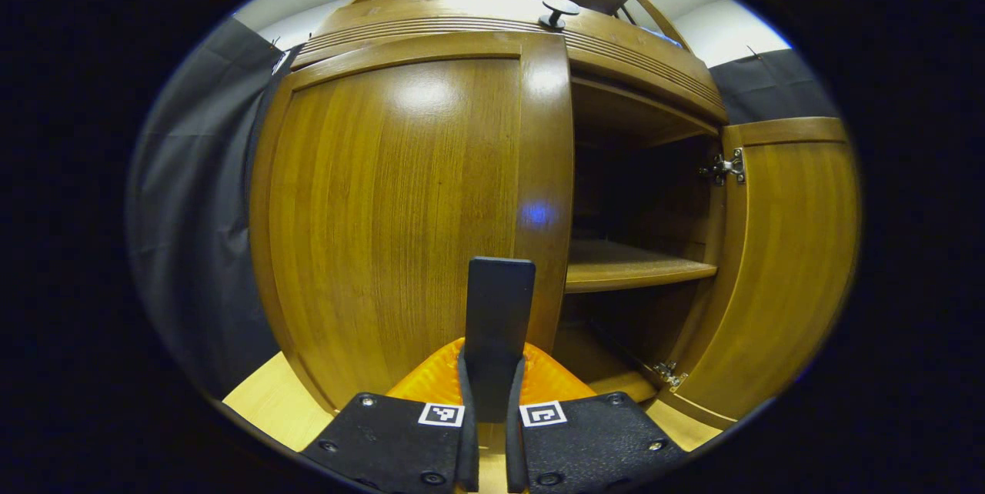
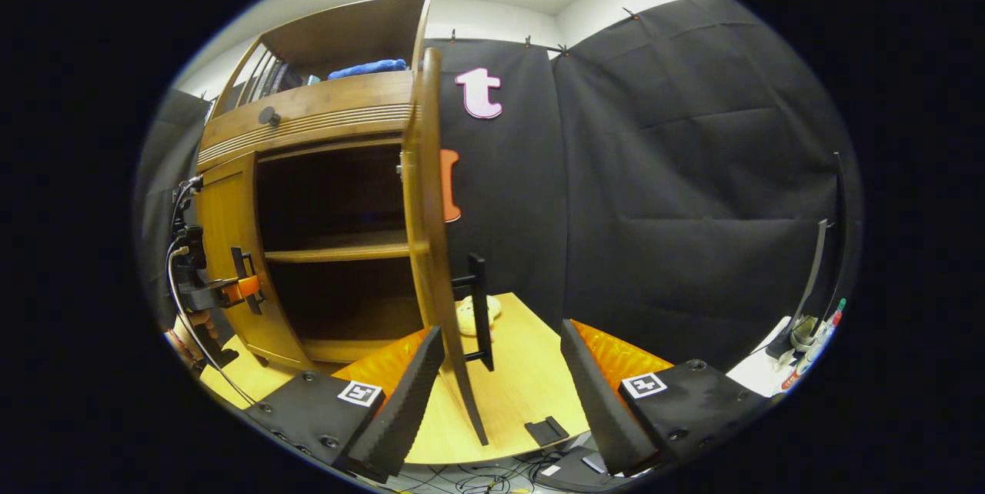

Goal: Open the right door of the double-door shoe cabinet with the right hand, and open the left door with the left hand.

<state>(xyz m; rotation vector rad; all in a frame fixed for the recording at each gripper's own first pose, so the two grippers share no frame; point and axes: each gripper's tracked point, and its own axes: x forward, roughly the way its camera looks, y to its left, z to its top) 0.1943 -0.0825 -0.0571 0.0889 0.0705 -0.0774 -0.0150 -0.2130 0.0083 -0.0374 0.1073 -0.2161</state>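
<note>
The brown wooden shoe cabinet (image 1: 631, 32) stands close in front of me in the left gripper view. Its left door (image 1: 385, 209) lies flat against the cabinet front. My left gripper (image 1: 492, 371) is shut on that door's dark vertical handle (image 1: 499, 302). The right door (image 1: 785, 263) is swung wide, baring a shelf (image 1: 631, 267). In the right gripper view the right door (image 2: 427, 232) stands edge-on with its black handle (image 2: 479, 309) facing outward. My right gripper (image 2: 502, 326) is open, one finger on each side of the door's lower edge, touching nothing. The left gripper (image 2: 231, 290) appears far left at the left door (image 2: 227, 248).
The cabinet sits on a light wooden table (image 2: 523, 386). A round knob (image 1: 559, 11) sticks out of the drawer above the doors. A blue cloth (image 2: 368, 68) lies on the top shelf. Pens (image 2: 816, 340) stand at the right and a pale object (image 2: 465, 317) sits behind the open door.
</note>
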